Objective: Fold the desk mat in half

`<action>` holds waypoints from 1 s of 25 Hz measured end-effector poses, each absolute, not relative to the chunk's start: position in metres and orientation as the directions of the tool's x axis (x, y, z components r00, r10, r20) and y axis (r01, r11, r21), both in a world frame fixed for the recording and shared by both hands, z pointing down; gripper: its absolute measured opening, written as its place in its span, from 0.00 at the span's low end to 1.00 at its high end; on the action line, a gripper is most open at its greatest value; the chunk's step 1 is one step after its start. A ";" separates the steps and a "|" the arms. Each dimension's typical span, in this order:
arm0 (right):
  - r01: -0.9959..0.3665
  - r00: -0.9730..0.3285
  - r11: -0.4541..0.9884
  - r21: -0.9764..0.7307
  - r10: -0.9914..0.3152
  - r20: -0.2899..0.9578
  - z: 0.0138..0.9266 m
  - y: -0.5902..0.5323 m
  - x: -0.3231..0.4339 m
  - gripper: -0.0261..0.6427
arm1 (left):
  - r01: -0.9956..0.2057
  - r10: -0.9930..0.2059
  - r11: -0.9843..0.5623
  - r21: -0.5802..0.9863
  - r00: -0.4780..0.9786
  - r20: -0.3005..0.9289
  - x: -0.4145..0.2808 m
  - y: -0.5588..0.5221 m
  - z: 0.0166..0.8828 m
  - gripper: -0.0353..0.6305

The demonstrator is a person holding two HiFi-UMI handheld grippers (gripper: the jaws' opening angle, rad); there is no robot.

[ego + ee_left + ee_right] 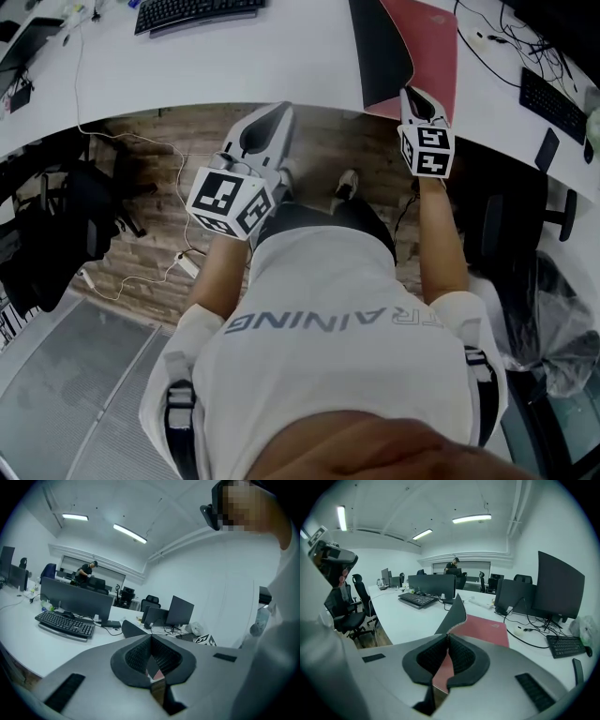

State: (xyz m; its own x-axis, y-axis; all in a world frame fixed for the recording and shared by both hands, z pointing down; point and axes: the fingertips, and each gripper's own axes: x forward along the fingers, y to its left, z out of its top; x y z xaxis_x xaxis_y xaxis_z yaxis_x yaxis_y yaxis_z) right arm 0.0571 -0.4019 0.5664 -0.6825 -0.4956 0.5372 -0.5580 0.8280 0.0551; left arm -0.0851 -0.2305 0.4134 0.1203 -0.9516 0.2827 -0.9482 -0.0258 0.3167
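The desk mat [433,49] lies on the white desk [281,56], red face up, at the right. Its left part is turned over and shows the black underside [380,45]. My right gripper [418,97] is shut on the mat's near edge. In the right gripper view the red mat [485,627] runs away from the jaws [449,638] and the black flap [457,612] stands up. My left gripper [279,114] hangs over the floor just short of the desk's edge, shut and holding nothing [151,639]. The black flap [132,629] also shows in the left gripper view.
A black keyboard [197,11] lies at the back of the desk. A second keyboard [553,103] and cables lie at the right. Monitors [560,588] stand behind the mat. Black office chairs [56,225] and a power strip [187,264] are on the floor at the left.
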 end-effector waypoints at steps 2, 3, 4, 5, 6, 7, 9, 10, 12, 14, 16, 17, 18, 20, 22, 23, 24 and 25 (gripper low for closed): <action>-0.577 -0.670 0.815 0.051 -0.509 0.541 0.569 -0.406 0.072 0.09 | -0.947 -0.949 -0.042 0.318 0.138 0.285 -0.075 -0.237 0.414 0.09; -0.587 -0.664 0.808 0.049 -0.515 0.543 0.570 -0.408 0.079 0.09 | -0.946 -0.947 -0.050 0.319 0.147 0.286 -0.070 -0.240 0.415 0.09; -0.594 -0.657 0.803 0.049 -0.520 0.546 0.572 -0.410 0.086 0.09 | -0.945 -0.945 -0.058 0.321 0.155 0.287 -0.066 -0.243 0.416 0.09; -0.600 -0.651 0.798 0.049 -0.523 0.550 0.574 -0.411 0.093 0.09 | -0.945 -0.944 -0.064 0.322 0.163 0.289 -0.061 -0.246 0.417 0.09; -0.605 -0.644 0.794 0.051 -0.526 0.555 0.577 -0.412 0.099 0.09 | -0.944 -0.942 -0.070 0.323 0.170 0.290 -0.057 -0.249 0.418 0.09; -0.610 -0.637 0.790 0.052 -0.529 0.560 0.580 -0.414 0.106 0.09 | -0.943 -0.940 -0.077 0.324 0.177 0.292 -0.052 -0.253 0.420 0.09; -0.625 -0.621 0.779 0.049 -0.533 0.575 0.586 -0.417 0.121 0.09 | -0.941 -0.936 -0.093 0.325 0.194 0.294 -0.042 -0.261 0.422 0.09; -0.634 -0.611 0.772 0.044 -0.535 0.584 0.591 -0.419 0.130 0.09 | -0.940 -0.934 -0.101 0.327 0.203 0.294 -0.037 -0.265 0.423 0.09; -0.652 -0.591 0.757 0.033 -0.535 0.603 0.601 -0.423 0.147 0.09 | -0.936 -0.929 -0.119 0.330 0.222 0.297 -0.026 -0.273 0.426 0.09; -0.669 -0.572 0.743 0.024 -0.535 0.622 0.612 -0.426 0.163 0.09 | -0.933 -0.922 -0.135 0.333 0.241 0.302 -0.016 -0.281 0.429 0.09; -0.683 -0.559 0.731 0.013 -0.534 0.635 0.621 -0.428 0.175 0.09 | -0.930 -0.916 -0.149 0.336 0.258 0.308 -0.007 -0.288 0.433 0.09; -0.687 -0.555 0.727 0.009 -0.532 0.640 0.624 -0.428 0.180 0.09 | -0.929 -0.913 -0.156 0.337 0.266 0.310 -0.002 -0.291 0.435 0.09; -0.689 -0.552 0.724 0.004 -0.529 0.645 0.628 -0.429 0.185 0.09 | -0.927 -0.910 -0.163 0.337 0.274 0.312 0.003 -0.295 0.436 0.09; -0.694 -0.547 0.720 -0.006 -0.522 0.654 0.635 -0.429 0.194 0.09 | -0.925 -0.904 -0.178 0.337 0.289 0.315 0.013 -0.301 0.438 0.09; -0.700 -0.544 0.713 -0.018 -0.517 0.661 0.641 -0.431 0.201 0.09 | -0.922 -0.899 -0.191 0.336 0.301 0.317 0.022 -0.307 0.440 0.09; -0.703 -0.543 0.711 -0.024 -0.514 0.664 0.644 -0.431 0.204 0.09 | -0.922 -0.897 -0.195 0.335 0.306 0.319 0.025 -0.309 0.441 0.09; -0.704 -0.542 0.710 -0.031 -0.509 0.669 0.648 -0.431 0.206 0.09 | -0.921 -0.895 -0.199 0.335 0.310 0.321 0.028 -0.311 0.442 0.09; -0.704 -0.542 0.709 -0.037 -0.503 0.673 0.651 -0.431 0.207 0.09 | -0.920 -0.893 -0.201 0.335 0.313 0.323 0.030 -0.313 0.443 0.09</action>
State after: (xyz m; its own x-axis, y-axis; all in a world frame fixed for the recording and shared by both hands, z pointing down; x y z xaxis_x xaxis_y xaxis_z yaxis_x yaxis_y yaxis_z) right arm 0.2071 -0.4311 0.6509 -0.5423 -0.5034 0.6727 -0.7044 0.7088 -0.0374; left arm 0.0298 -0.3130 0.4430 0.3130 -0.8931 0.3231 -0.9204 -0.2013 0.3351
